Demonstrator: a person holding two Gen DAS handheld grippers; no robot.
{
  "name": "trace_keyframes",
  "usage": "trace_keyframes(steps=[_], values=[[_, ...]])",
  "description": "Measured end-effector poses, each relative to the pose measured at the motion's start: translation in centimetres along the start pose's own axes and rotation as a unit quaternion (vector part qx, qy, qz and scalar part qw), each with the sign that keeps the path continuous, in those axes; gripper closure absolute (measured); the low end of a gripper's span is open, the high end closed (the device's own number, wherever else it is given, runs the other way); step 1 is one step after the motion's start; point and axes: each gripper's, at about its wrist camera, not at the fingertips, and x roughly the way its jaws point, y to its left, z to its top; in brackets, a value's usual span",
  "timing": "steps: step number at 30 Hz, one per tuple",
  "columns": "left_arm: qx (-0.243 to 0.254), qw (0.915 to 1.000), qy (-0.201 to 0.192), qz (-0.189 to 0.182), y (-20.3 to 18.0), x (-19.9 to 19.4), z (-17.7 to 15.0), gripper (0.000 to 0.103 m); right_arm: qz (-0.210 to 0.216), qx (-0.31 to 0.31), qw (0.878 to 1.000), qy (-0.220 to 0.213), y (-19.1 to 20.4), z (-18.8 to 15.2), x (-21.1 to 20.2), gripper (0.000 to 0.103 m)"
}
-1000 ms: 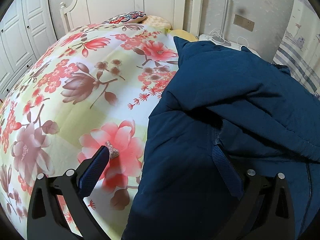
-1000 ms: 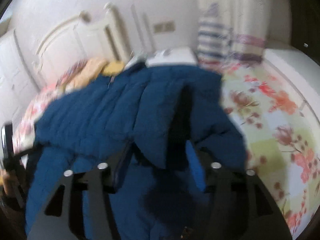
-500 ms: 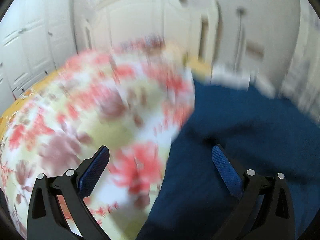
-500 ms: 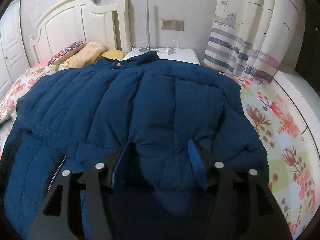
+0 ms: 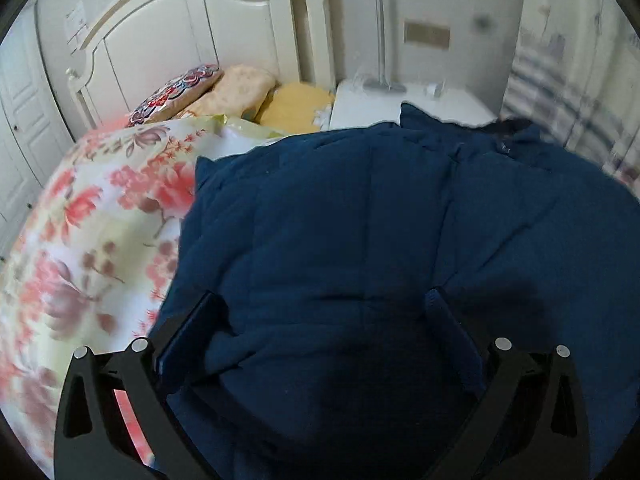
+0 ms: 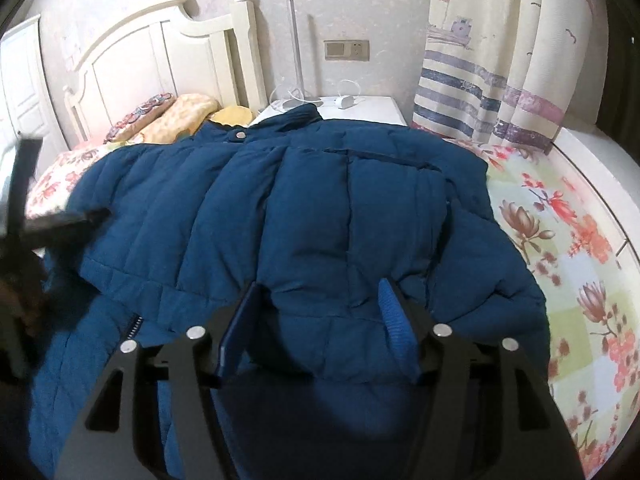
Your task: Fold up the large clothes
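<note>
Both the left tool (image 5: 320, 328) and right tool (image 6: 318, 316) gape wide, gripping nothing, so the puffy jacket's (image 6: 320, 208) folded-over flap may spring open.

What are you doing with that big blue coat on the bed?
A person with a two-finger tool in each hand is folding a big dark blue puffy quilted jacket on the flowery pink and green bedspread. The jacket lies spread out with its collar toward the cream wooden headboard, and one part is already laid over the rest. The right tool and the left tool are both open, poised just over the jacket's near edge, gripping nothing.
</note>
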Motion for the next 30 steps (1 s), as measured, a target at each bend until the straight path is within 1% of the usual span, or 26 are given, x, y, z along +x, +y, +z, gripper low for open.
trace_keyframes(steps=[2,4,5,6,7,8,9,11,12,13,14,15,16,17,18,20,21,22,23,24,25,26,27,28,29,30], values=[[0.005,0.9999,0.009,0.002,0.3,-0.4,0.3,0.004,0.013,0.010,1.000,-0.009,-0.4,0.0,-0.4,0.040],[0.003,0.9998,0.001,0.018,0.7,-1.5,0.4,0.004,0.035,0.041,0.998,-0.035,-1.6,-0.1,-1.7,0.043],[-0.001,0.9996,-0.019,0.021,1.0,-2.6,0.8,0.004,0.039,0.062,0.996,-0.049,-2.2,0.0,-2.5,0.043],[-0.001,0.9990,-0.042,0.015,1.1,-3.8,1.3,0.004,0.047,0.081,0.993,-0.067,-2.9,0.3,-3.3,0.043],[0.004,0.9982,-0.058,0.009,0.8,-4.6,2.0,0.004,0.050,0.087,0.992,-0.073,-3.2,0.9,-3.6,0.043],[0.011,0.9978,-0.065,0.007,0.5,-4.8,2.7,0.004,0.046,0.085,0.993,-0.073,-3.2,1.6,-3.7,0.043],[0.023,0.9973,-0.069,0.008,-0.1,-4.9,3.5,0.004,0.038,0.075,0.994,-0.069,-3.0,2.4,-3.5,0.043],[0.046,0.9968,-0.063,0.019,-1.5,-4.0,4.8,0.004,0.007,0.027,0.999,-0.045,-1.6,4.5,-2.0,0.043],[0.059,0.9967,-0.050,0.025,-2.2,-2.8,5.2,0.004,-0.007,0.005,1.000,-0.029,-0.8,5.2,-0.8,0.043],[0.070,0.9966,-0.029,0.032,-2.8,-1.1,5.3,0.004,-0.010,-0.006,1.000,-0.015,-0.5,5.7,0.2,0.043],[0.075,0.9964,-0.010,0.037,-3.1,0.1,5.2,0.004,-0.011,-0.013,1.000,0.008,-0.3,5.8,1.7,0.042],[0.078,0.9961,0.010,0.040,-3.3,1.5,4.9,0.004,-0.022,-0.026,0.999,0.040,-0.1,5.7,3.6,0.040],[0.069,0.9972,0.018,0.022,-3.0,2.7,4.3,0.004,-0.026,-0.039,0.998,0.045,0.3,5.3,4.2,0.038],[0.058,0.9982,0.007,0.013,-2.6,2.8,4.1,0.004,-0.033,-0.056,0.997,0.042,0.7,5.0,4.4,0.038],[0.050,0.9987,0.005,0.006,-2.2,2.7,4.0,0.004,-0.035,-0.062,0.996,0.045,0.8,4.9,4.4,0.038],[0.056,0.9983,0.016,0.005,-2.0,2.2,4.3,0.004,-0.022,-0.065,0.996,0.058,0.6,5.3,4.2,0.038],[0.060,0.9981,0.012,0.008,-1.8,1.7,4.7,0.004,-0.006,-0.064,0.996,0.062,0.2,5.9,3.9,0.039],[0.062,0.9980,-0.004,0.010,-1.6,0.9,5.3,0.004,0.004,-0.061,0.996,0.059,-0.2,6.5,3.7,0.039],[0.062,0.9979,-0.015,0.012,-1.4,0.4,5.6,0.004,0.008,-0.054,0.997,0.047,-0.8,7.5,3.3,0.039],[0.057,0.9978,-0.031,0.015,-0.9,-0.3,6.4,0.004,0.003,-0.049,0.998,0.033,-1.5,8.6,3.3,0.039],[0.050,0.9979,-0.038,0.018,-0.6,-0.4,7.2,0.004,-0.003,-0.046,0.999,0.028,-1.9,9.5,3.4,0.039],[0.045,0.9981,-0.036,0.022,-0.2,0.1,7.6,0.004,-0.009,-0.039,0.999,0.027,-2.6,10.4,3.9,0.039],[0.042,0.9984,-0.027,0.028,-0.1,0.8,8.0,0.004,-0.009,-0.030,0.999,0.032,-3.3,11.2,4.8,0.039],[0.044,0.9984,-0.002,0.037,0.0,2.4,8.1,0.004,-0.007,-0.017,0.998,0.052,-4.2,11.7,6.3,0.039],[0.049,0.9978,0.023,0.039,0.0,4.0,8.0,0.004,-0.007,-0.009,0.997,0.082,-4.8,11.8,8.1,0.039],[0.052,0.9973,0.038,0.035,0.0,4.9,7.7,0.004,0.005,-0.001,0.994,0.112,-5.4,11.5,9.8,0.036]])
